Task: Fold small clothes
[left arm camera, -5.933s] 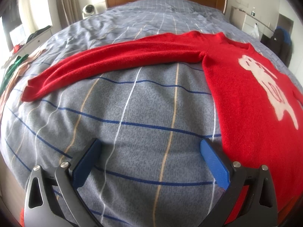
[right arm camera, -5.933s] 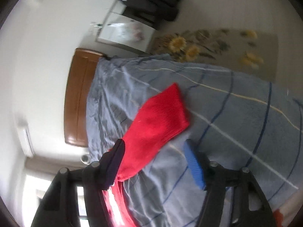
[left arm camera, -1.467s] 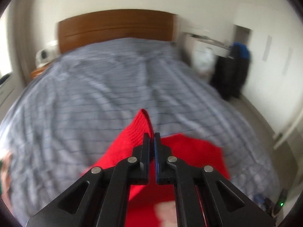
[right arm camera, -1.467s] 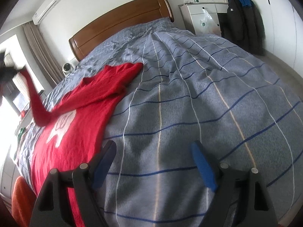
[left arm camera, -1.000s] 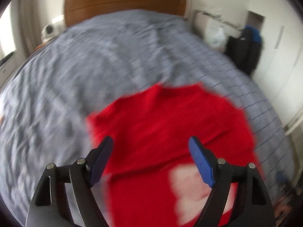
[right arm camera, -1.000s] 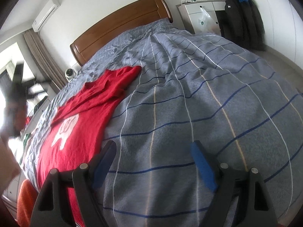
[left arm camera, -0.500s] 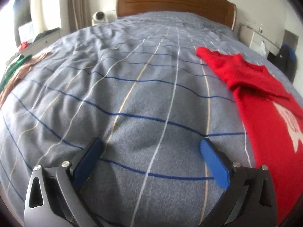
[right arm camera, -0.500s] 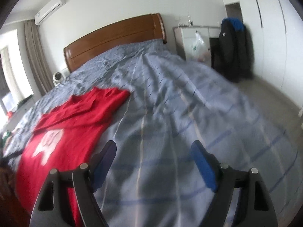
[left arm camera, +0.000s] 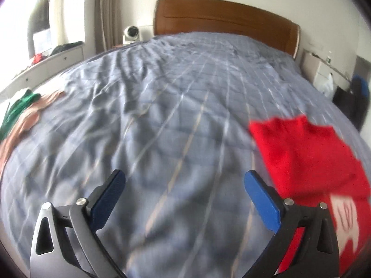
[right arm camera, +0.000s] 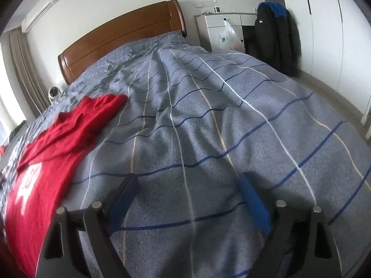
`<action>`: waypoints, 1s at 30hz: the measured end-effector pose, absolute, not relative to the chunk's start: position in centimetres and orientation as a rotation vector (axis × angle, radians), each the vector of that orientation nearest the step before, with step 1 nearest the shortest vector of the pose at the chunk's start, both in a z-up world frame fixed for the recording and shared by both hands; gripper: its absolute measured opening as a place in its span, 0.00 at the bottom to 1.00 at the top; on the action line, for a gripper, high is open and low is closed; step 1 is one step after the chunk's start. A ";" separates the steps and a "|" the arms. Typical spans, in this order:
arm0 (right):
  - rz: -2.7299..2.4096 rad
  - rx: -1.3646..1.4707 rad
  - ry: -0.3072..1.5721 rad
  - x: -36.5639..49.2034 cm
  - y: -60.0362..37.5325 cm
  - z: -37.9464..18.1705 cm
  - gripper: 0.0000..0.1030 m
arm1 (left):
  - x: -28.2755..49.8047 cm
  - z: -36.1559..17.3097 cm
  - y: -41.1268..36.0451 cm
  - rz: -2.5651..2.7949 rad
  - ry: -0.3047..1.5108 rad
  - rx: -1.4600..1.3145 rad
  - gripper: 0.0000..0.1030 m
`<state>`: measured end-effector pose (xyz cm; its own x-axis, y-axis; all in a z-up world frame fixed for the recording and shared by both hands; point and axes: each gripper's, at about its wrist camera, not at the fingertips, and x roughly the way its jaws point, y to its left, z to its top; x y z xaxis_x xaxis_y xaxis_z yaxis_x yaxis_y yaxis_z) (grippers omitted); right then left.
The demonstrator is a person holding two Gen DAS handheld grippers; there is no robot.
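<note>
Red sweater point(right arm camera: 55, 143) lies flat on the bed point(right arm camera: 208, 115), sleeves folded in over the chest, long axis running toward the headboard point(left arm camera: 222, 20).

It sits between the tools: right of the left hand-held gripper point(left arm camera: 185, 199), left of the right hand-held gripper point(right arm camera: 187, 199). The left looks nearer.

Left jaws spread wide, nothing between them. Right jaws opening, nothing between them.

Hem cut off in both views; left view blurred.

Wooden headboard point(right arm camera: 120, 39), white wardrobe point(right arm camera: 324, 23), daylit curtains point(left arm camera: 106, 11)
</note>
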<state>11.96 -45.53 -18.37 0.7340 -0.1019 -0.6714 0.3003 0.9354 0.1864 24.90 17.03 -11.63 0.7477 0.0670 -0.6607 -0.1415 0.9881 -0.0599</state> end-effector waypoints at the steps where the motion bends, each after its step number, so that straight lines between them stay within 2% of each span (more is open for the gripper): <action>1: -0.225 0.291 0.714 11.9 -45.5 -18.4 0.87 | 26.0 -12.3 17.2 0.142 0.741 -0.084 1.00; 3: -0.221 0.295 0.712 12.0 -45.6 -18.4 0.87 | 28.4 -16.6 17.7 0.282 0.894 0.026 1.00; 4: -0.220 0.296 0.710 11.9 -45.7 -18.4 0.87 | 28.5 -17.3 18.0 0.268 0.908 0.009 1.00; 6: -0.219 0.295 0.710 12.0 -45.5 -18.4 0.87 | 27.8 -16.6 18.6 0.268 0.867 -0.036 1.00; 30: -0.232 0.259 0.716 12.1 -45.1 -18.4 0.88 | 28.0 -16.9 18.8 0.250 0.891 -0.063 1.00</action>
<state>12.13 -45.06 -18.39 0.7314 -0.1206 -0.6711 0.2965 0.9426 0.1537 27.97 18.79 -16.88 0.6020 0.1894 -0.7757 -0.2420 0.9691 0.0488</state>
